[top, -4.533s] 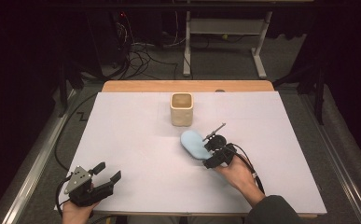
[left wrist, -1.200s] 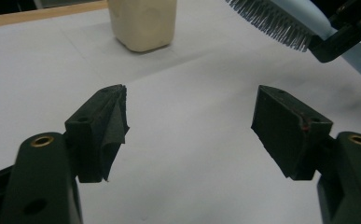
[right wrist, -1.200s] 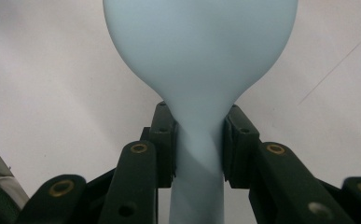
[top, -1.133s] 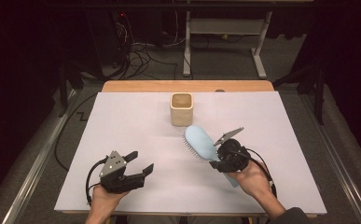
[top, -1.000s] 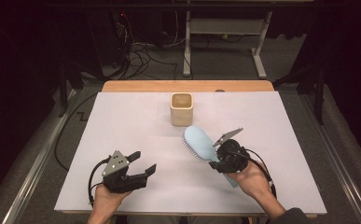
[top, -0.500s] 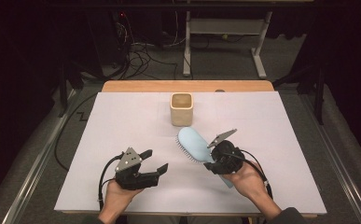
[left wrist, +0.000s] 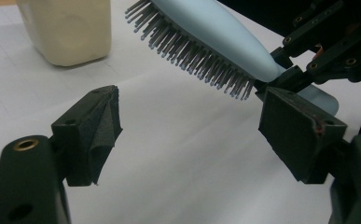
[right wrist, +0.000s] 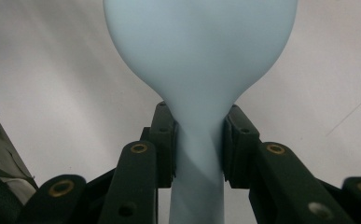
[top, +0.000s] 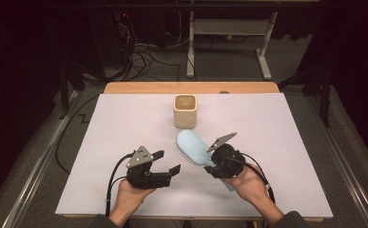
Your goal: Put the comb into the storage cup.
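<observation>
A light blue hairbrush [top: 191, 145] is held off the white table by its neck, bristles facing down and left. My right gripper [top: 213, 166] is shut on that neck; in the right gripper view both pads press the narrow handle [right wrist: 199, 154] below the oval head [right wrist: 199, 46]. My left gripper [top: 167, 162] hovers just left of the brush. Its jaws have just been opening and stand wide with nothing between them [left wrist: 194, 116]. The bristles [left wrist: 192, 51] hang a little beyond its fingertips.
A cream square cup [top: 185, 110] stands upright behind the brush, also seen at the top left of the left gripper view [left wrist: 66, 28]. White paper covers the table [top: 124, 123], with a wooden edge [top: 191, 88] at the back. Cables trail from both grippers.
My left hand has slid right, closer to the brush, and its jaws have spread wider. The right hand has carried the brush slightly left.
</observation>
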A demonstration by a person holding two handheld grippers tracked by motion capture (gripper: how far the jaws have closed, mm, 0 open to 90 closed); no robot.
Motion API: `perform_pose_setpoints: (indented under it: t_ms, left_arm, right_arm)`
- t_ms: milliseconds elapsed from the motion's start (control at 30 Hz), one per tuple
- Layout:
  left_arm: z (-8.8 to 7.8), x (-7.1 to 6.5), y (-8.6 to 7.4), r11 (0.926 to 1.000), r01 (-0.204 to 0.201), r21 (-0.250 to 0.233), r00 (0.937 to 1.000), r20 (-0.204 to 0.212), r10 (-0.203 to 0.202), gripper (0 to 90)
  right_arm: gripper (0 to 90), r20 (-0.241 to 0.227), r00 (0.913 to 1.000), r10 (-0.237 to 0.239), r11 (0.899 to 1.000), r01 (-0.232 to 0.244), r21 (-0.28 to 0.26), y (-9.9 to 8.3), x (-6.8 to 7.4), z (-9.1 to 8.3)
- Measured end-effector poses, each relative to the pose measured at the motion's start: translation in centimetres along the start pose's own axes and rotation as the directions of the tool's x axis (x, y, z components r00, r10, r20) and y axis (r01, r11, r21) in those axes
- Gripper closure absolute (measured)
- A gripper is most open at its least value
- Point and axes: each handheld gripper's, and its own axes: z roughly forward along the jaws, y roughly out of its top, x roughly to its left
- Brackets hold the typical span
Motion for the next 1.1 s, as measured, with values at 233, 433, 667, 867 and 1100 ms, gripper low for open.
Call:
perform_pose_setpoints:
  t_ms: [233, 433, 667, 867, 1100]
  left_arm:
    - [0.9, 0.0, 0.5, 0.9998, 0.016, 0.010, 0.9997, 0.018, -0.017, 19.8]
    - [1.6, -0.1, 0.9, 0.9990, 0.031, 0.030, 0.9992, 0.022, -0.032, 18.9]
    - [2.2, 0.1, 1.4, 0.9961, 0.083, 0.030, 0.9960, 0.031, -0.084, 16.4]
    - [2.4, 0.1, 1.7, 0.9948, 0.098, 0.028, 0.9944, 0.038, -0.099, 15.6]
    - [2.7, -0.2, 2.1, 0.9932, 0.113, 0.030, 0.9922, 0.051, -0.114, 13.9]
  right_arm:
    - [70.9, 0.003, 0.9999, -0.014, 1.000, 0.014, -0.004, 0.4, 0.4, 0.2]
    - [71.0, 0.007, 0.9998, -0.021, 1.000, 0.021, -0.011, 0.5, 0.7, 0.2]
    - [70.9, 0.008, 0.9992, -0.039, 0.999, 0.040, -0.020, 0.6, 1.0, 0.2]
    - [70.9, 0.018, 0.9992, -0.036, 0.999, 0.037, -0.022, 0.6, 1.2, 0.2]
    - [70.9, 0.027, 0.9985, -0.048, 0.998, 0.049, -0.033, 0.7, 1.4, 0.2]
